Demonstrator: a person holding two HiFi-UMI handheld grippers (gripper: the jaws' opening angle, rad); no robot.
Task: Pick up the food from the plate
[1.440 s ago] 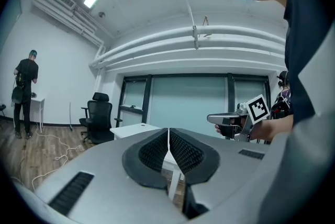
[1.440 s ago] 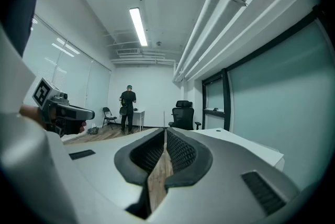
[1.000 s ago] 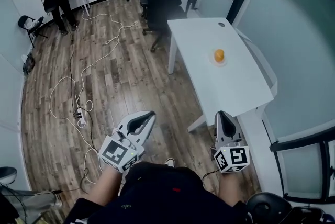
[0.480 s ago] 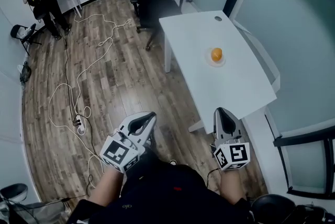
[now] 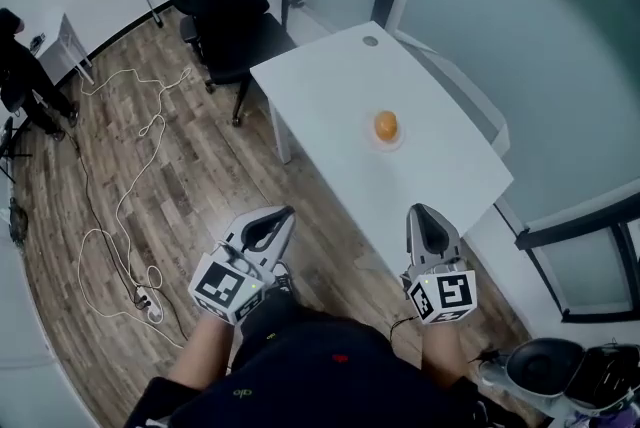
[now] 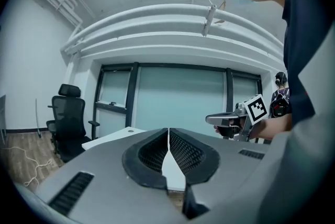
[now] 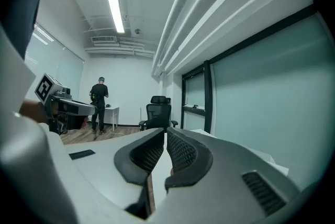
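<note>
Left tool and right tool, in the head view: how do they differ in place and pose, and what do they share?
The left tool is over the wooden floor; the right tool is at the white table's near edge. The left tool slants toward the right of the picture; the right tool points almost straight up it. Both are shut, empty and short of the orange food.

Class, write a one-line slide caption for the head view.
Left gripper and right gripper, shut and empty, short of a white table with orange food on a plate.
</note>
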